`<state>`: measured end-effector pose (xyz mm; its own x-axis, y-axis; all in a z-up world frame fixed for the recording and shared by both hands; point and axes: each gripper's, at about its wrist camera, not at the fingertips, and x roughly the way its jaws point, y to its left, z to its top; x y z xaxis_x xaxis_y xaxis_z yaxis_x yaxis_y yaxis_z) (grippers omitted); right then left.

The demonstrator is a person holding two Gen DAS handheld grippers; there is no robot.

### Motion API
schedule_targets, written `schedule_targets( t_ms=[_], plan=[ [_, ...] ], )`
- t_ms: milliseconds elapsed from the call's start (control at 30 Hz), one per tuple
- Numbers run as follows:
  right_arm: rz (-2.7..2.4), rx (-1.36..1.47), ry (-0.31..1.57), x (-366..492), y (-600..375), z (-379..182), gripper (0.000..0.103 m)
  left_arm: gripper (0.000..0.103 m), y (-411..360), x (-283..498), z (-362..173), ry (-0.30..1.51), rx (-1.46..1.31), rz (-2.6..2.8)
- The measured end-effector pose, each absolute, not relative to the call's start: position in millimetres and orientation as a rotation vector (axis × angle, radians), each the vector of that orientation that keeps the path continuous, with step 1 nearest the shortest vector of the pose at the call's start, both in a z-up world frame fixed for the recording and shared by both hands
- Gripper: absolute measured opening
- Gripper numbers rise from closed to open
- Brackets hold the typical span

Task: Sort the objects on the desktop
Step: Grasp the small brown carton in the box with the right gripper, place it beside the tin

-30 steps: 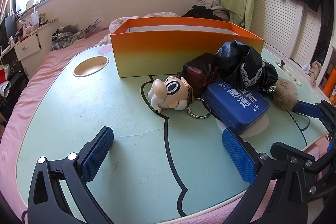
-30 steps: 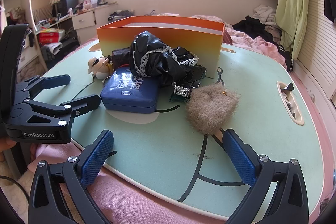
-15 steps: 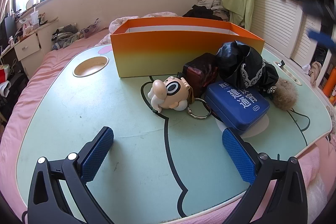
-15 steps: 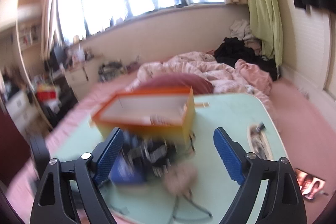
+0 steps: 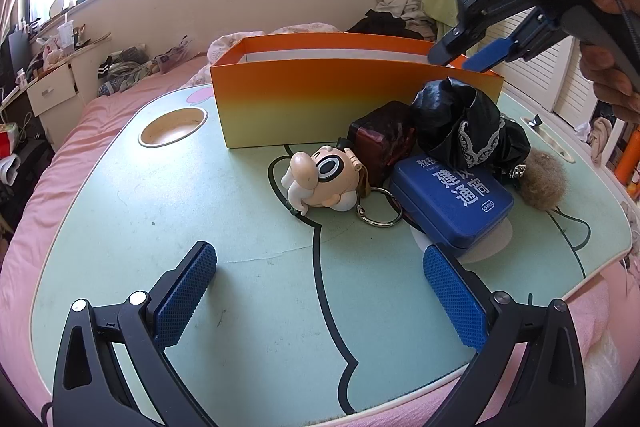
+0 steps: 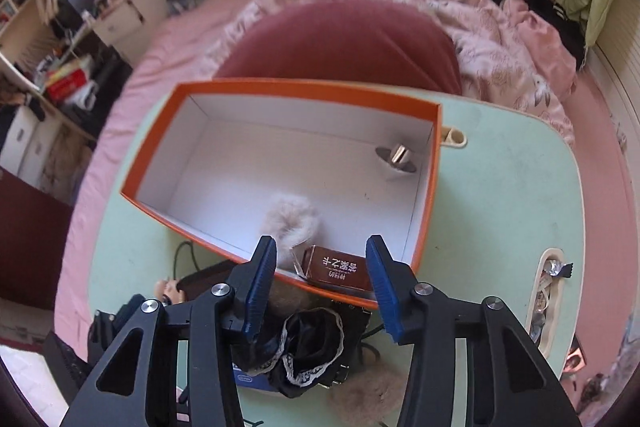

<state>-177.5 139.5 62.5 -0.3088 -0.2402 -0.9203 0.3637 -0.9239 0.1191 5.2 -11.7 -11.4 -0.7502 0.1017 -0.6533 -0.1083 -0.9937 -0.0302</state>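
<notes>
While its jaws are closing on nothing, the right gripper (image 6: 320,287) is hovering above the orange box (image 6: 224,227), probably choosing the black cloth (image 6: 312,359) below.

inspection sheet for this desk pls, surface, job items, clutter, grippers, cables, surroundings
surface: pale green lap table with a black line drawing, set on a pink bed.
job's things: orange box holds a pale fluffy ball, a brown carton and a small metal piece; figurine keychain, blue tin, dark red box, black lace cloth, brown pompom remain outside.
clutter: wrappers in the side slot.
grippers: left hand-held gripper open, empty; right hand-held gripper above the box, jaws closing, nothing between.
cables: black cord beside the box.
surroundings: bedding, hanging clothes, window.
</notes>
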Motion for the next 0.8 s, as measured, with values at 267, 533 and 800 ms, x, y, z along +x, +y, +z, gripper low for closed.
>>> schedule_targets(
  t_ms=[267,533,800],
  plan=[
    [-2.318,1.642,0.320,-192,140,43,0.035,0.103,-12,4,-11,0.018,-1.056,2.839],
    [-2.263,1.679,0.388,-194,130,32,0.013,0.103,-16,3,-11,0.018,-1.053,2.836],
    [-2.356,1.401,0.113,-183,151,91,0.012,0.103,-15,4,-11,0.017,-1.053,2.836]
  ],
)
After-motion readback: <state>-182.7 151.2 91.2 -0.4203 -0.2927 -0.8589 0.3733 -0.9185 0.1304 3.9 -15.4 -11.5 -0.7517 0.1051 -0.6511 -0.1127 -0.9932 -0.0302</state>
